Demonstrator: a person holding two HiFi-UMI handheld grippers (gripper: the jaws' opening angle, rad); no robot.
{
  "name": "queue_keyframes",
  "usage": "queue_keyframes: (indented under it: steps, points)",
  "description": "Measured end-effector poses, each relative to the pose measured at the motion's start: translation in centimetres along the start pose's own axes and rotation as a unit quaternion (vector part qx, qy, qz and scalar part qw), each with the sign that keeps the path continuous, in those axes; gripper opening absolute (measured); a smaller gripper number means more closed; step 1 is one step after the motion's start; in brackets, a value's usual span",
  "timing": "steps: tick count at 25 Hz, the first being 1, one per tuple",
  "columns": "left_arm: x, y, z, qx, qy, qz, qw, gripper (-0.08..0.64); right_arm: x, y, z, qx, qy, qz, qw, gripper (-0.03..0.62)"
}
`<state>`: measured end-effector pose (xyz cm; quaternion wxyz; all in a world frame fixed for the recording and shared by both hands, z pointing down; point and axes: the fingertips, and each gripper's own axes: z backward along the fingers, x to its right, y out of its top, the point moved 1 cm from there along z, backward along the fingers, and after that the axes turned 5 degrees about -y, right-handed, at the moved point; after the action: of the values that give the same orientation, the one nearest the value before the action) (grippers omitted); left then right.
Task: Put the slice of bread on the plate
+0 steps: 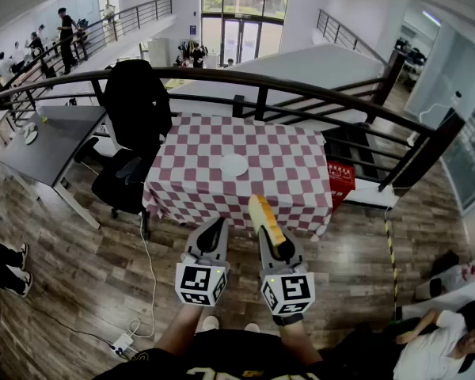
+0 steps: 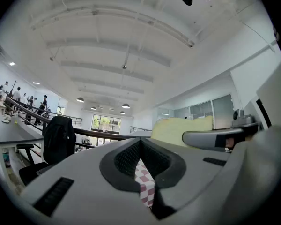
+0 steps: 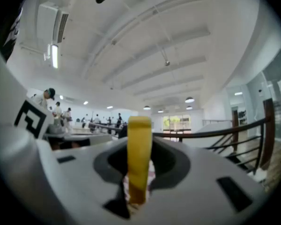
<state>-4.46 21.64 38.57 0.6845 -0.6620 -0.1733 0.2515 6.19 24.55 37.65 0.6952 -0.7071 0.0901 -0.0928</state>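
A yellow slice of bread point(image 1: 266, 222) stands on edge between the jaws of my right gripper point(image 1: 275, 242), which is shut on it. In the right gripper view the bread point(image 3: 139, 158) rises upright out of the right gripper point(image 3: 139, 175). My left gripper point(image 1: 216, 226) is beside it, shut and holding nothing; in the left gripper view the left gripper point(image 2: 141, 165) shows only a thin wedge of checked cloth between its pads, with the bread point(image 2: 182, 129) off to the right. The white plate point(image 1: 233, 165) lies on the red-and-white checked table point(image 1: 293, 172) ahead, beyond both grippers.
A black office chair with a dark jacket point(image 1: 134, 109) stands at the table's left, next to a grey desk point(image 1: 47, 141). A curved dark railing point(image 1: 301, 87) runs behind the table. A red crate point(image 1: 340, 179) sits at its right. A person point(image 1: 435, 347) is at the lower right.
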Motion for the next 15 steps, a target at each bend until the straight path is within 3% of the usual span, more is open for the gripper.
queue_keyframes:
  steps: [15]
  points:
    - [-3.6, 0.1, 0.9, 0.001, -0.001, -0.002, 1.0000, 0.018, -1.1, -1.2, -1.6, -0.013, -0.034, -0.024, 0.999, 0.098]
